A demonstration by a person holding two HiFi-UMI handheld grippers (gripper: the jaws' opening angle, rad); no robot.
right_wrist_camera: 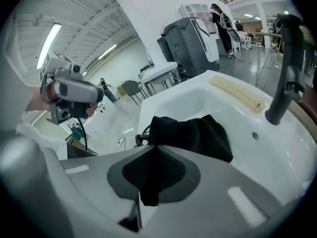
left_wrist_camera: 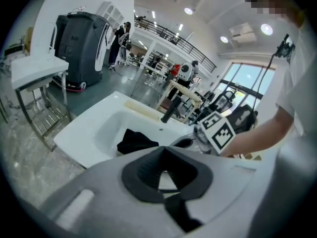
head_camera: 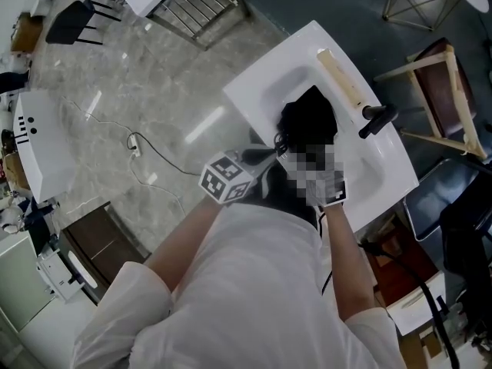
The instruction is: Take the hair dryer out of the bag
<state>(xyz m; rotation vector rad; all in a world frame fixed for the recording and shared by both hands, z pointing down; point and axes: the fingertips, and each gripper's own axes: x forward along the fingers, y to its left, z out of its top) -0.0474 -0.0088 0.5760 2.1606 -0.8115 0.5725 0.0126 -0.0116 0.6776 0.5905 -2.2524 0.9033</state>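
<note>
While the right hand-held gripper (right_wrist_camera: 154,153) is clamping the black bag (right_wrist_camera: 194,135) in the sink (right_wrist_camera: 277,157) and the left hand-held gripper (left_wrist_camera: 166,165) is pinching a black strip (left_wrist_camera: 184,217), we are only starting — the hair dryer is hiding, presumably inside.

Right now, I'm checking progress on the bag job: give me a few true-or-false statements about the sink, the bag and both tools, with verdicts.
1. The black bag lies in the white sink. True.
2. The right tool is shut on the bag's fabric. True.
3. The hair dryer already lies on the sink rim. False: no hair dryer shows outside the bag.
4. The faucet is white. False: it is black.
5. The left tool has its jaws wide apart. False: they are together.
</note>
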